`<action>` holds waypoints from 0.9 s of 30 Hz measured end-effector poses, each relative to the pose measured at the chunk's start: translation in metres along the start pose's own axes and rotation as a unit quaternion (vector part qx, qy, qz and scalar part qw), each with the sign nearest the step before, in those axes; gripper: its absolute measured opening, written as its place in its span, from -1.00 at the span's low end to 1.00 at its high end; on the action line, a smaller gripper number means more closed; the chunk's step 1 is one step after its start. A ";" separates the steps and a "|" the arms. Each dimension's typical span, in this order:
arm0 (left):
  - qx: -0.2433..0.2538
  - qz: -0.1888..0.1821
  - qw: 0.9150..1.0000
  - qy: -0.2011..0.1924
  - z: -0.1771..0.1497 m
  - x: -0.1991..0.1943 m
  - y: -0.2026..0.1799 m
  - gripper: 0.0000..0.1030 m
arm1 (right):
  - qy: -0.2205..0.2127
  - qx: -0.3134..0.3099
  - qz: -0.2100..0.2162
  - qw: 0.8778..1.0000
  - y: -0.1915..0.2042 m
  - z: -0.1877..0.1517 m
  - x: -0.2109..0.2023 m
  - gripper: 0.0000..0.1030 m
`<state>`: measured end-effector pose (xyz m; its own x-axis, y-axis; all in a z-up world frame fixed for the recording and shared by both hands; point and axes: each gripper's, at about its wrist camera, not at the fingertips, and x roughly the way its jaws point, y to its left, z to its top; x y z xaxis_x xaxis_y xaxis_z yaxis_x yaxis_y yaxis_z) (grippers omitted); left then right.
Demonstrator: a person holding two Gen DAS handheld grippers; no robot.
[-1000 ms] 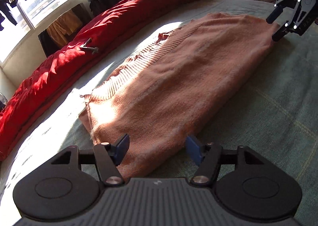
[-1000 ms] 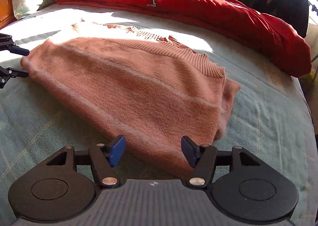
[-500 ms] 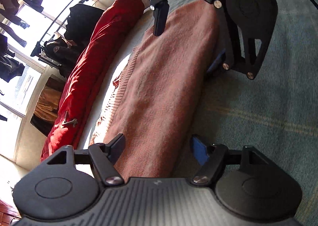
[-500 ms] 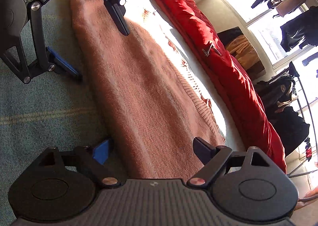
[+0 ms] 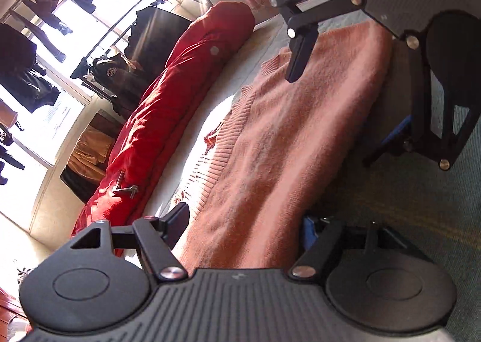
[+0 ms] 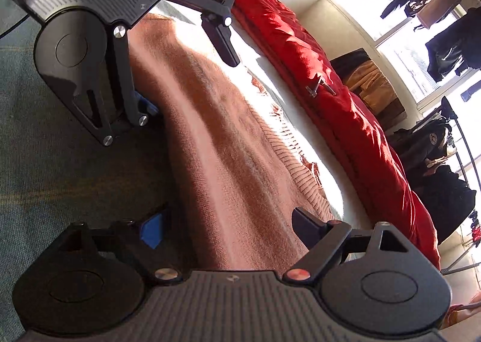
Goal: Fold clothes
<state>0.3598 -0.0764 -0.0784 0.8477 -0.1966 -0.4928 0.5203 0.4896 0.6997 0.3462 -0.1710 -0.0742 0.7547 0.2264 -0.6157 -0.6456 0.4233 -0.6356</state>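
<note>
Along opposite sweater [image 5: 279, 143] edges, both hand-held grippers straddle it, jaws apart.

- We are in a home bedroom, over a bed with a green bedspread [image 5: 421, 206] beneath our grippers.
- A red quilt [image 5: 168, 119] lies rolled along the bed's far side, ahead of us.
- Beyond it, dark clothes [image 6: 445, 50] hang on a rail [image 5: 120, 23] before sunlit windows [image 6: 409, 62].

Both wrist cameras sit low and close over the bed [image 5: 421, 206], tilted, facing each other along the same pink sweater [image 5: 270, 146].
</note>
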 end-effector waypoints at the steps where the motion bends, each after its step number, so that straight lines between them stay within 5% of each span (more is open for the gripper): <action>1: -0.003 0.000 1.000 0.000 0.001 0.000 0.001 0.45 | 0.001 -0.006 -0.007 1.000 0.003 0.000 0.006 0.74; 8: -0.047 -0.050 0.998 0.004 0.011 0.017 -0.005 0.45 | 0.008 0.012 -0.042 0.999 -0.002 0.008 0.034 0.74; 12: -0.019 -0.044 0.999 0.020 -0.006 0.017 -0.005 0.46 | 0.009 0.022 -0.039 0.999 -0.009 0.004 0.035 0.73; 19: 0.068 0.026 0.994 0.085 -0.068 0.009 0.003 0.46 | 0.043 0.043 -0.057 0.997 -0.039 -0.052 0.023 0.74; 23: 0.127 0.062 0.987 0.076 -0.065 0.006 -0.010 0.49 | 0.036 -0.007 -0.095 0.995 -0.022 -0.047 0.020 0.64; 27: 0.162 0.069 0.982 0.068 -0.056 0.013 -0.027 0.49 | 0.026 -0.007 -0.082 0.996 -0.013 -0.036 0.024 0.46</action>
<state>0.3511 -0.0440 -0.1325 0.9020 -0.0219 -0.4313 0.4264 0.2037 0.8813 0.3687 -0.2027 -0.0978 0.8438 0.1099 -0.5253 -0.5155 0.4381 -0.7364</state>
